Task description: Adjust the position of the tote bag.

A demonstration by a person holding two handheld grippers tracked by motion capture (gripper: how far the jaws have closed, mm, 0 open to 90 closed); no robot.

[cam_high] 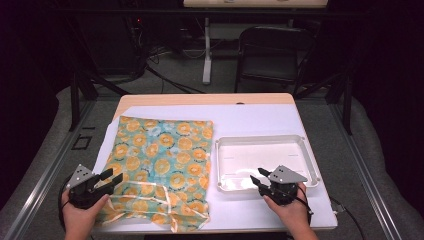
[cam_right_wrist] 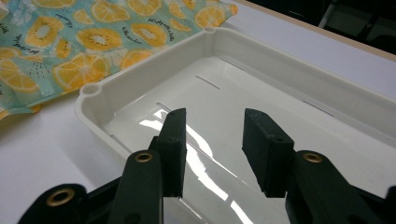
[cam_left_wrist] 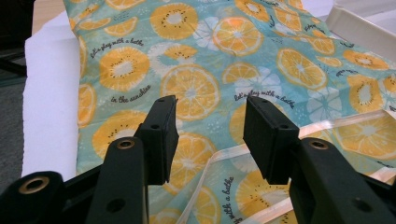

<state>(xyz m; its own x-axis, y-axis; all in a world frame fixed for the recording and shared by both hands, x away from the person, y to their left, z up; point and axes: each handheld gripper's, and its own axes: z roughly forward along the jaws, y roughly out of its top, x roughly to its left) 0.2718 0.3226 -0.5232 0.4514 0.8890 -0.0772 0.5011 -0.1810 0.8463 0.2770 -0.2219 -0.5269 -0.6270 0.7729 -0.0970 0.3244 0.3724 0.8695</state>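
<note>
The left tongs (cam_high: 111,178) hover with their jaws spread over the near left part of the cloth (cam_high: 162,165), pinching nothing. The left gripper view looks along them at the fruit-printed fabric (cam_left_wrist: 210,70) and at a pale ribbon edging (cam_left_wrist: 224,154) that crosses just beneath the jaws, where a near corner seems folded over. The cloth lies flat on the left half of the white worktop (cam_high: 260,120), its far edge neat and its near edge rumpled.

To its right, just beside the cloth, stands the empty white tray (cam_high: 312,165). The right tongs (cam_high: 260,178) are also spread and holding nothing, poised over the tray's near rim (cam_right_wrist: 100,100).

The step in hand looks like taking hold of the cloth's near edge, probably to fold it. To do it well, lower the left tongs until one jaw slides under the hem, and close on the ribbon edging rather than on the loose middle, so the layer lifts cleanly. The right tongs would best move across to the near right corner, so that both ends rise level.
</note>
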